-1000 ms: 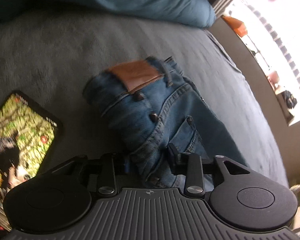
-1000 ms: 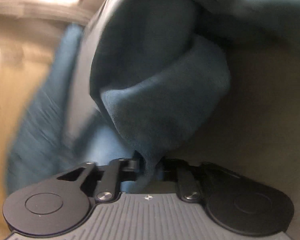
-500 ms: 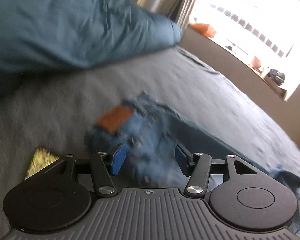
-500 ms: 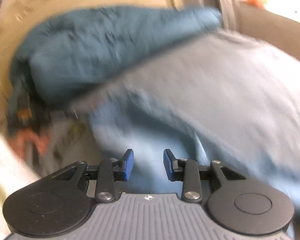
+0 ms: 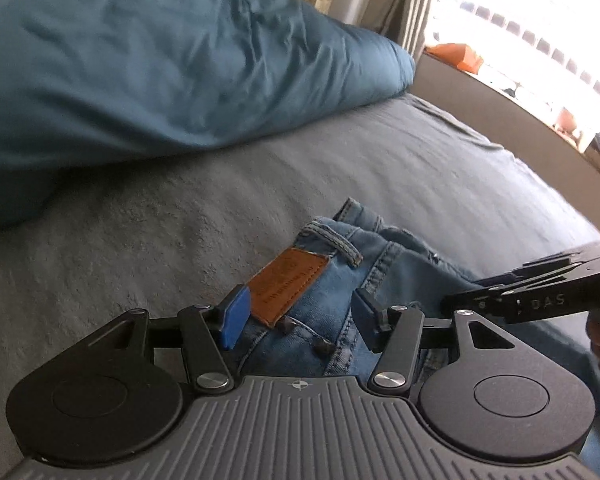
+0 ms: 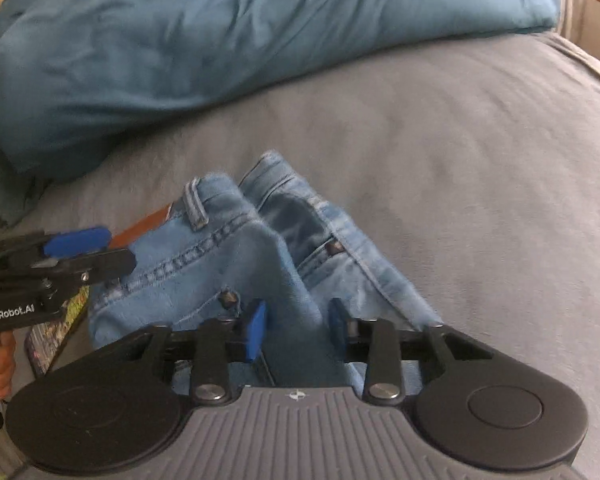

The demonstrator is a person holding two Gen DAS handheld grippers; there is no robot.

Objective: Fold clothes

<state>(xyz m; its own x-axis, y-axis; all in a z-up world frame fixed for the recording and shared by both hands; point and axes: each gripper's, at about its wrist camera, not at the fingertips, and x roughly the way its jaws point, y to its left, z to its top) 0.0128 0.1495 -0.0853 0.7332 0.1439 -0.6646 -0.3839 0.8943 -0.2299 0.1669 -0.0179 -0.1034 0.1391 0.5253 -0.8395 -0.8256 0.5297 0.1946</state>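
You have a grey-sheeted bed (image 6: 440, 168) under you, with a big rumpled teal duvet (image 5: 148, 60) heaped along its far side. Near the bed's middle, just ahead of both tools, lies the pair of light-blue denim jeans (image 6: 204, 264), bunched at the waistband with a brown leather patch (image 5: 288, 284) facing up. Your left tool (image 5: 296, 316) hovers over that patch with its jaws spread, having just been opening, and nothing is pinched between them. Your right tool (image 6: 296, 326) has just been closing, and a raised ridge of denim stands between its blue pads; they look pressed onto it. Expect the jeans to handle as heavy, fairly stiff cloth that holds creases and will not slip easily. I'd judge the waistband hem or a belt loop (image 5: 336, 242) the surest place to take hold, rather than the thick seams.
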